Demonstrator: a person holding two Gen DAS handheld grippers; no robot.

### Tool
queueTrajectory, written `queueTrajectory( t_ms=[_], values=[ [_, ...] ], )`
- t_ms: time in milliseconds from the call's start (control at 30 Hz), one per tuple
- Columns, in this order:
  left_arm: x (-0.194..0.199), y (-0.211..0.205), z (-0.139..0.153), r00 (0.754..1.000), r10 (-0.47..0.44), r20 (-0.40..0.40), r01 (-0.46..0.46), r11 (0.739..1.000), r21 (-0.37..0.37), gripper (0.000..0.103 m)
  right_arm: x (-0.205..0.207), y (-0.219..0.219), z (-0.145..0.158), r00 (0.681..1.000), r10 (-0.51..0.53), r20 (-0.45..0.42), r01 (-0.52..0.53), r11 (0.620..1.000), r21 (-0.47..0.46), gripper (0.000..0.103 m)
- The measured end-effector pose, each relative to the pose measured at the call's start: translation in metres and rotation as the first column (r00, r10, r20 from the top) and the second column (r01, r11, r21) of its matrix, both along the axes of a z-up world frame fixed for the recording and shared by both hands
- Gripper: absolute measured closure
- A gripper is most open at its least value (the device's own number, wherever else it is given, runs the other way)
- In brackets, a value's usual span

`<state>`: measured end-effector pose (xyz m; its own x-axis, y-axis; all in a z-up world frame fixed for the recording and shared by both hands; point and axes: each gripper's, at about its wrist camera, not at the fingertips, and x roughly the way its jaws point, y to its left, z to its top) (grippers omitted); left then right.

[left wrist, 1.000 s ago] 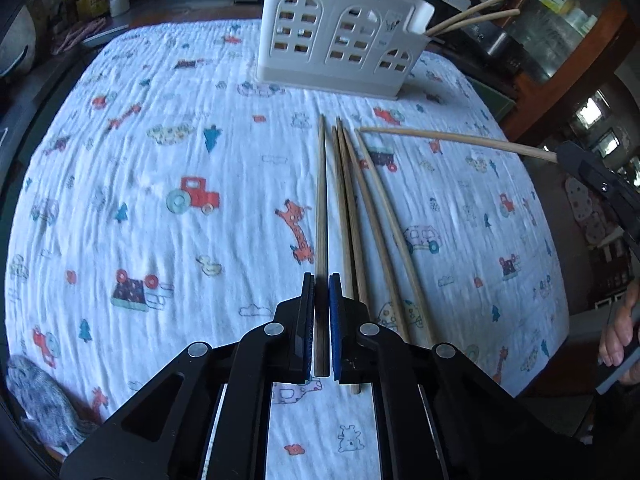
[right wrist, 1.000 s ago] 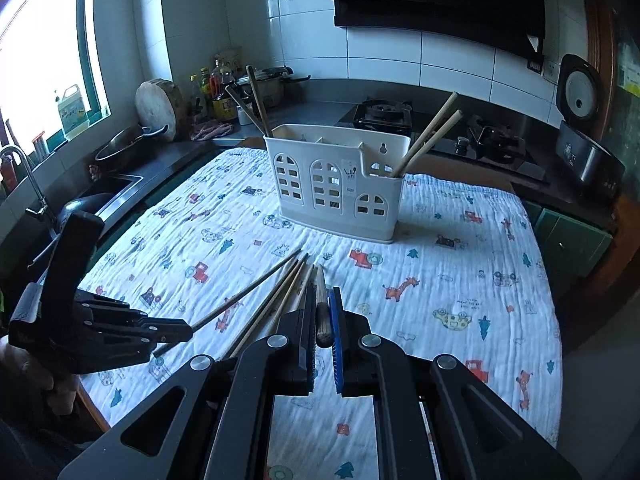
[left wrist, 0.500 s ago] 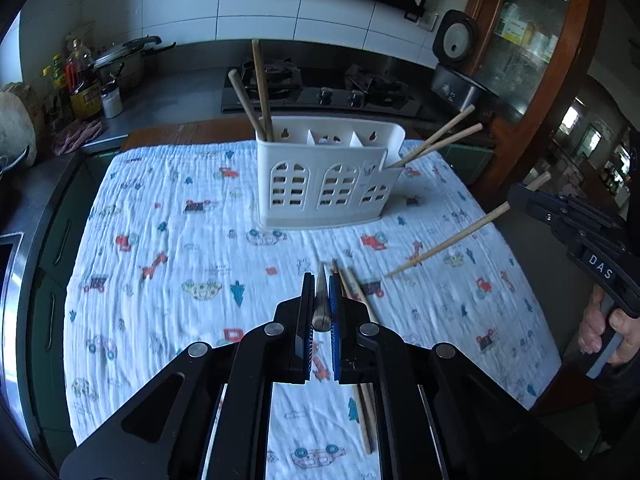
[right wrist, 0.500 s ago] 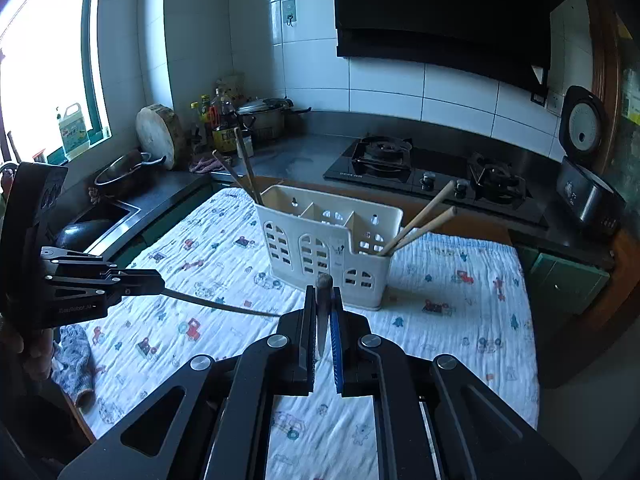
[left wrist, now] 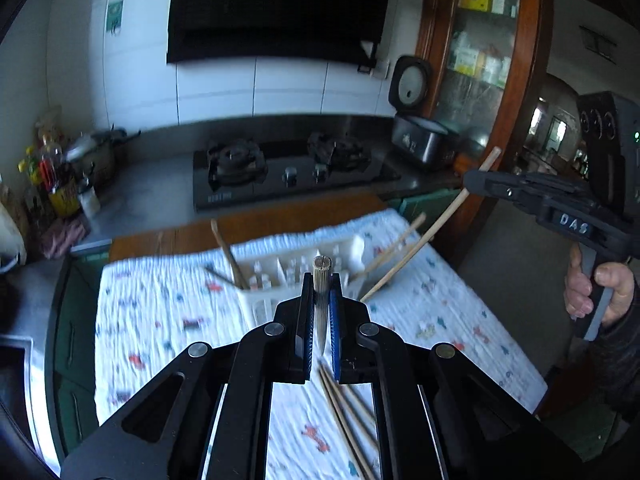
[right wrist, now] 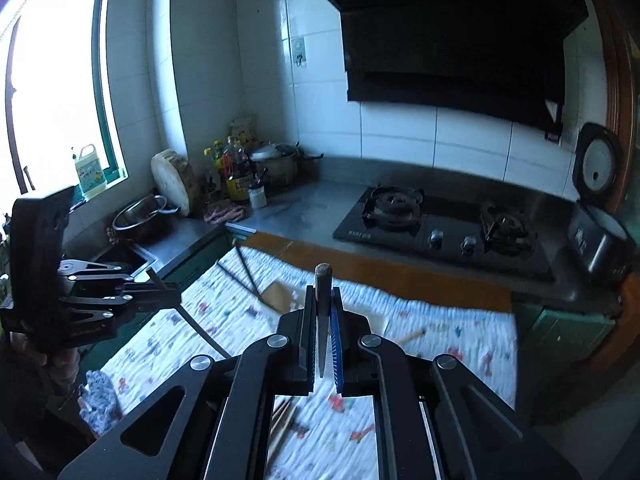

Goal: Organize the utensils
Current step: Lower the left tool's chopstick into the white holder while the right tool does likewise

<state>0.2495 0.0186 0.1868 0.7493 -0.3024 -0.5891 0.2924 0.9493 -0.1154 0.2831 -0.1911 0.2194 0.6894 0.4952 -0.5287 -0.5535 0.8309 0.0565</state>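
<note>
Matt wooden chopstick, white plastic holder, crinkled printed cloth.

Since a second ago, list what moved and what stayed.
Both tongs rose from the table with their chopsticks, tipping them upright: left tongs on one chopstick, right tongs on another. Grips unchanged. The white holder and loose chopsticks stayed put.

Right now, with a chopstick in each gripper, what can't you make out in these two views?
- Left wrist view: white utensil holder is motion-blurred and partly behind the left gripper; its compartments are unreadable.
- Left wrist view: loose chopsticks on the cloth run under the fingers; count unclear.
- Right wrist view: right gripper covers most of the holder.
</note>
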Motion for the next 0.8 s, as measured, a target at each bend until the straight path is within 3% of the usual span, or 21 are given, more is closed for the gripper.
queueTrajectory(
  t_ms=[167, 267, 800],
  values=[
    [0.027, 0.007, 0.031, 0.996, 0.047, 0.077, -0.047, 0.999, -0.006, 0.097, 0.022, 0.001, 0.018, 0.999, -0.032, 0.037, 0.031, 0.999, 0.017, 0.096],
    [0.045, 0.011, 0.034, 0.992, 0.087, 0.091, -0.089, 0.996, 0.011, 0.097, 0.032, 0.006, 0.016, 0.997, -0.058, 0.058, 0.058, 0.998, 0.000, 0.096],
    [0.103, 0.035, -0.035, 0.986, 0.145, -0.080, -0.147, 0.989, -0.013, 0.097, 0.083, 0.021, -0.055, 0.993, -0.096, -0.076, 0.094, 0.995, -0.027, 0.096]
  ],
)
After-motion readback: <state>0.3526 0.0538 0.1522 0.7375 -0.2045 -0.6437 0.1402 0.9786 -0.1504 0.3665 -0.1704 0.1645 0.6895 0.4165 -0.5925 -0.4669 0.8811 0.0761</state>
